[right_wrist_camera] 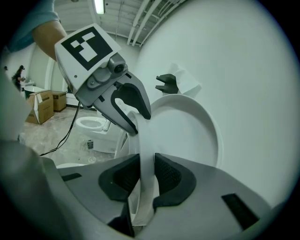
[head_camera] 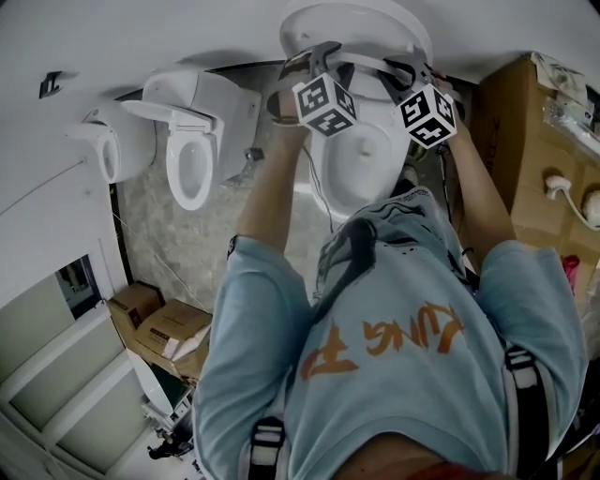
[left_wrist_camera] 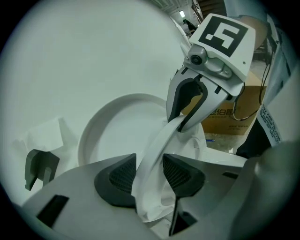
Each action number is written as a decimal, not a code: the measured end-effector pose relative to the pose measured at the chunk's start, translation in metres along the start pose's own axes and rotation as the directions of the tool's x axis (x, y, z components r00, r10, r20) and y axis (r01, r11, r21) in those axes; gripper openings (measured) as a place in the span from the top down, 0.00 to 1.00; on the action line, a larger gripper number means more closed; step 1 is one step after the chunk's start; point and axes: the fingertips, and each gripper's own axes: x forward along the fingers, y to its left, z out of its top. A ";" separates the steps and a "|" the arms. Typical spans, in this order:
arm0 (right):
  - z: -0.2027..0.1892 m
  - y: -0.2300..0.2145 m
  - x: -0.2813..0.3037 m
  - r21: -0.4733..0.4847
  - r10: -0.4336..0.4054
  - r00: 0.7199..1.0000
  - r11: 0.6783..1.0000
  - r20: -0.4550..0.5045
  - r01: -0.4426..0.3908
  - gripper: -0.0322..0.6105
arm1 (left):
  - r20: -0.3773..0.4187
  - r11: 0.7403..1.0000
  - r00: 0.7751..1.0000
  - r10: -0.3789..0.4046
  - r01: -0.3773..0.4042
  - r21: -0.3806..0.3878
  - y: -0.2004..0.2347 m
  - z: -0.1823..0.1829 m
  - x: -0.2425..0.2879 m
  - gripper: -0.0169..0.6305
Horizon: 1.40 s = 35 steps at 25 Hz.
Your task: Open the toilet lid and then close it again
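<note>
My left fingers (left_wrist_camera: 119, 176) and right fingers (right_wrist_camera: 171, 176) both pinch the rim of the white oval plastic toilet lid (head_camera: 356, 26), raised near the white wall (left_wrist_camera: 93, 47); the smooth, thin rim could slip and the lid slam down.

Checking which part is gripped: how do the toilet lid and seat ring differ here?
The lid is a full disc against the wall, ungripped; the seat ring is a thin band forward of it, clamped by the left hand-held gripper and right hand-held gripper. Both are white and raised.
</note>
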 end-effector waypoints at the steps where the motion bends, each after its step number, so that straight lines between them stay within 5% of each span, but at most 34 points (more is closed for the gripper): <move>1: 0.000 0.005 -0.003 -0.001 0.007 1.000 1.000 -0.002 -0.007 0.80 | 0.004 1.000 1.000 0.006 -0.006 -0.003 -0.004 -0.001 -0.004 0.69; 9: 0.003 0.061 -0.028 -0.018 0.114 0.993 0.993 0.001 -0.114 0.78 | 0.039 0.997 0.999 -0.011 0.014 -0.072 -0.041 -0.015 -0.050 0.72; 17: -0.003 0.139 -0.054 -0.117 0.188 0.982 0.975 -0.036 -0.191 0.78 | 0.023 0.998 0.998 -0.060 0.060 -0.028 -0.106 -0.045 -0.097 0.71; 35: -0.060 0.306 -0.066 -0.191 0.405 0.894 0.878 -0.190 -0.439 0.69 | -0.061 0.972 0.971 -0.232 0.230 -0.036 -0.264 -0.134 -0.138 0.68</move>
